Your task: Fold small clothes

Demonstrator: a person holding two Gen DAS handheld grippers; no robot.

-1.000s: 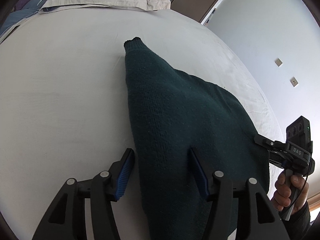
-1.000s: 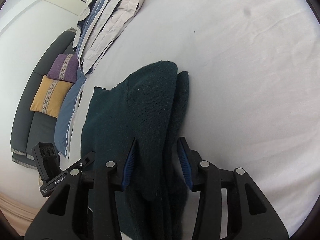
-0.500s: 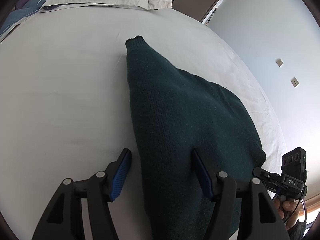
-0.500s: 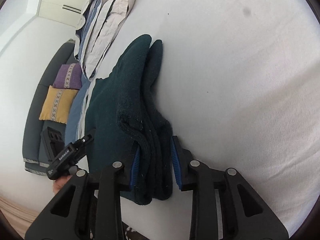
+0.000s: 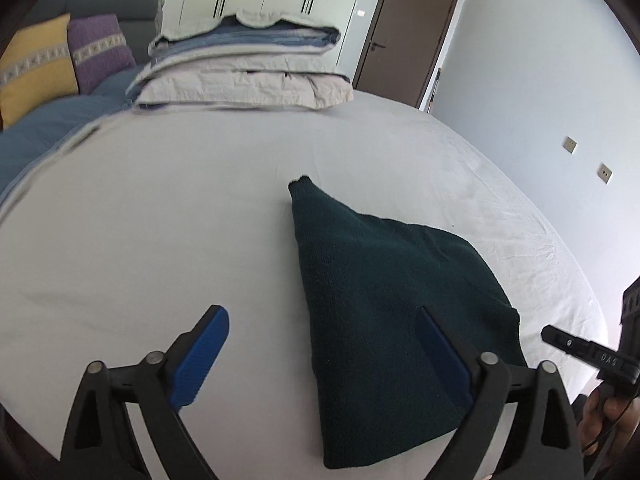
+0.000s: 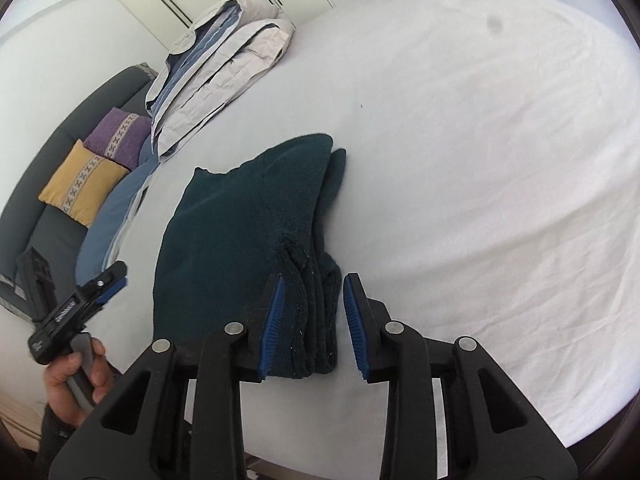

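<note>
The folded sweater (image 5: 384,320) lies at lower centre on the bed (image 5: 160,240), so the left gripper (image 5: 320,356) is spreading wide, empty; the right gripper (image 6: 312,312) is opening, pads clear of the sweater's edge between them.

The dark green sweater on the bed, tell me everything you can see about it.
The sweater is a dark green knit, folded into a thick wedge with stacked layers along one edge and a ribbed cuff at its far tip. It lies flat on the white bed sheet. The right gripper straddles its layered edge, jaws opening; whether a pad touches is unclear. The left gripper, opening wide, is off it.
</note>
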